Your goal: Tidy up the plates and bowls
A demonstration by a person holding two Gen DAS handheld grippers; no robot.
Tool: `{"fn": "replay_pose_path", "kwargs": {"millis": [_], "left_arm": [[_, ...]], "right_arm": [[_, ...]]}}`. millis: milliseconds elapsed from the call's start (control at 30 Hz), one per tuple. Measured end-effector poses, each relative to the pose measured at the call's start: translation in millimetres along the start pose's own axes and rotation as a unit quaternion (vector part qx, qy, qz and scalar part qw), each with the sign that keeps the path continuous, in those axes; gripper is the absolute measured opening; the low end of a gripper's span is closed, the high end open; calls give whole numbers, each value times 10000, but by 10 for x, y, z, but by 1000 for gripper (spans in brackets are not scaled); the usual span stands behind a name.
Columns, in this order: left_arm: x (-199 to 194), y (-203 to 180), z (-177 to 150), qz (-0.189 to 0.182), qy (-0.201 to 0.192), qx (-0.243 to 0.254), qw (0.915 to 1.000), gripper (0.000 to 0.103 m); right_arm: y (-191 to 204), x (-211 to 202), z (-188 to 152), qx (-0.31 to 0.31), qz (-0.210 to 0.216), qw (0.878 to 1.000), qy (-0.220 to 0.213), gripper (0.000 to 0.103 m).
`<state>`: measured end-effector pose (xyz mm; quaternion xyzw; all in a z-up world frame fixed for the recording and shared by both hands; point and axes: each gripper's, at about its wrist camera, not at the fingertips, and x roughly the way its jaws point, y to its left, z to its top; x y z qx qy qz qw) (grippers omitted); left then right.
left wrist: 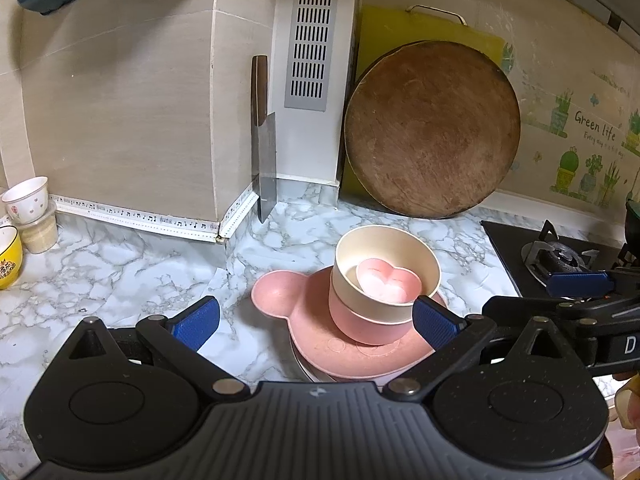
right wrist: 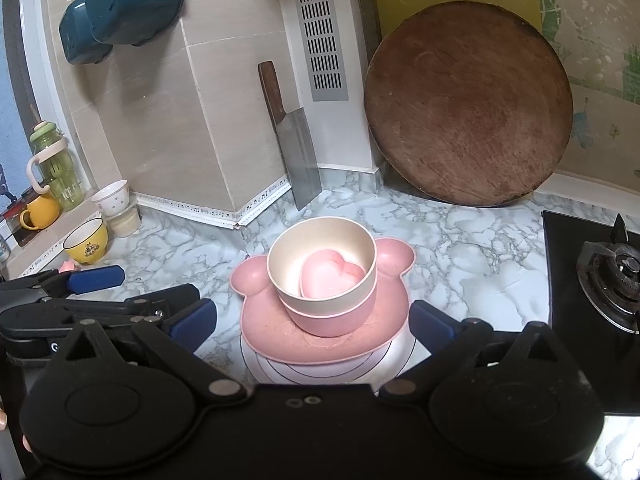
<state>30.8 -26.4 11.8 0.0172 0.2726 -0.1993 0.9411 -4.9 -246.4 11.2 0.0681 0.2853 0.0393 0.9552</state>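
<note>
Facing the stack: both pairs of tongs are seen spread wide, with nothing pinched between them.
Left tongs (left wrist: pixel 318 322): held low over the marble worktop (left wrist: pixel 120 264); one blue pad (left wrist: pixel 434 326) is seen just beside the pink bowl, though contact cannot be told.
Right tongs (right wrist: pixel 314 322): held open on either side of the stack's near edge; the dishes are framed between the pads without being gripped.
White plate (right wrist: pixel 332 368): laid at the bottom of the stack, nearest the cameras, with thin ring lines on its face.
Bear-eared pink plate (right wrist: pixel 280 332): set on the white plate, its two round ears turned away from the right wrist camera.
Pink bowl (right wrist: pixel 332 320): stood upright on the pink plate.
Cream bowl (right wrist: pixel 292 264): nested in the pink bowl, its rim raised above it.
Heart-shaped pink dish (right wrist: pixel 330 278): placed inside the cream bowl, tilted against the inner wall.
Gas hob (right wrist: pixel 592 276): seen to the right of the stack, apart from it.
Yellow cup (right wrist: pixel 86 242): stood at the left on the worktop, with a white cup (right wrist: pixel 112 198) behind it on a small container.
Cleaver (right wrist: pixel 298 148): leaned blade down against the tiled wall corner.
Round wooden board (right wrist: pixel 468 104): propped against the back wall, with a yellow board (right wrist: pixel 452 0) behind it.
Teal holders (right wrist: pixel 120 8): fixed high on the wall at the left.
</note>
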Motion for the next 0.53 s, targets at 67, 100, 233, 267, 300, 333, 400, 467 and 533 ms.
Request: {"fn": "replay_pose_path", "kwargs": {"millis": [67,100,233,267,300,333,400,467,533], "left_arm": [[6,2,-4,-2,3,-9,10000,103],[13,6,-5,-10,16,-20,10000,103],[33,9,-9,-42,37,-20,10000,103],[37,11,-6,-50,35,-25,10000,103],[39,10,-5,-59,35,-26,10000,103],[42,5,-2,-54,35,-29,10000,103],[42,6,-3,-25,4,-29,10000,103],[53,11,1,-56,26,-47,10000,103],[60,14,9,-67,29,-55,10000,103]], "right_arm": [[-1,5,-3,7,-8,10000,5,103],[-1,6,-5,8,-12,10000,10,103],[-1,14,0,21,-11,10000,25,103],[-4,15,3,23,-10,10000,29,103],[-4,17,4,24,-15,10000,31,103],[-4,16,3,25,-18,10000,28,103],[-6,20,-1,38,-17,10000,35,103],[-12,27,-5,32,-27,10000,37,103],[-22,39,-6,45,-28,10000,48,103]]}}
